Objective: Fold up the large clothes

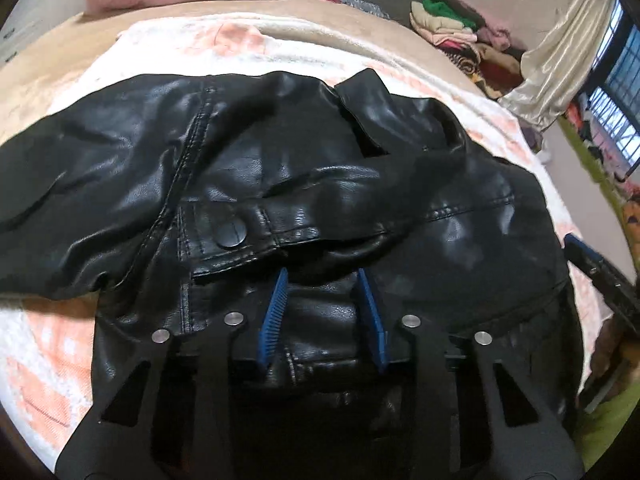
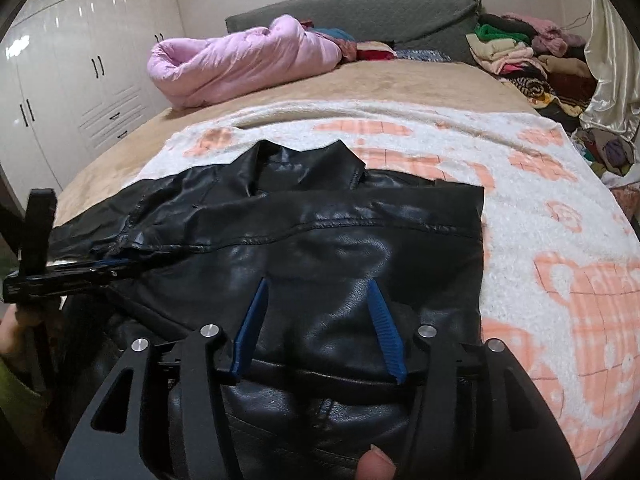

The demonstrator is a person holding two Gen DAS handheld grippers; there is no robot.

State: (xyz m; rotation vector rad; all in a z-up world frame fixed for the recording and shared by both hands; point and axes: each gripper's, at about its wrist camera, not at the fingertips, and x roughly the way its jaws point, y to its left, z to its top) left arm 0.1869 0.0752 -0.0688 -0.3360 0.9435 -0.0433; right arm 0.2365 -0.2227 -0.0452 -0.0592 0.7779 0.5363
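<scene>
A white wardrobe (image 2: 60,80) stands beyond the bed's left edge. On the bed (image 2: 420,80), toward its far left corner, lies a rolled pink quilt (image 2: 240,64), with a grey headboard (image 2: 360,12) behind it. A white-and-orange blanket (image 2: 560,240) covers the near part of the bed, and the black leather jacket (image 1: 280,168) lies spread on it at the near edge, collar toward the headboard.

The jacket's left sleeve (image 1: 80,184) runs out toward the bed's left edge, and a cuff with a snap button (image 1: 231,233) is folded across the body.

The left gripper (image 1: 322,280) hovers low over the jacket just below that cuff, jaws apart, its blue pads (image 1: 276,312) holding nothing; in the right wrist view it (image 2: 116,268) shows at the left, tips at the sleeve seam. The right gripper (image 2: 316,292) sits over the jacket's right half, jaws apart and empty, the leather bare between them. A thumb tip (image 2: 374,462) shows at the bottom of that view. In the left wrist view the right gripper (image 1: 580,248) appears at the jacket's right edge.

Past the bed's far right corner are a pile of clothes (image 2: 520,56) and a shiny curtain (image 1: 560,64).
</scene>
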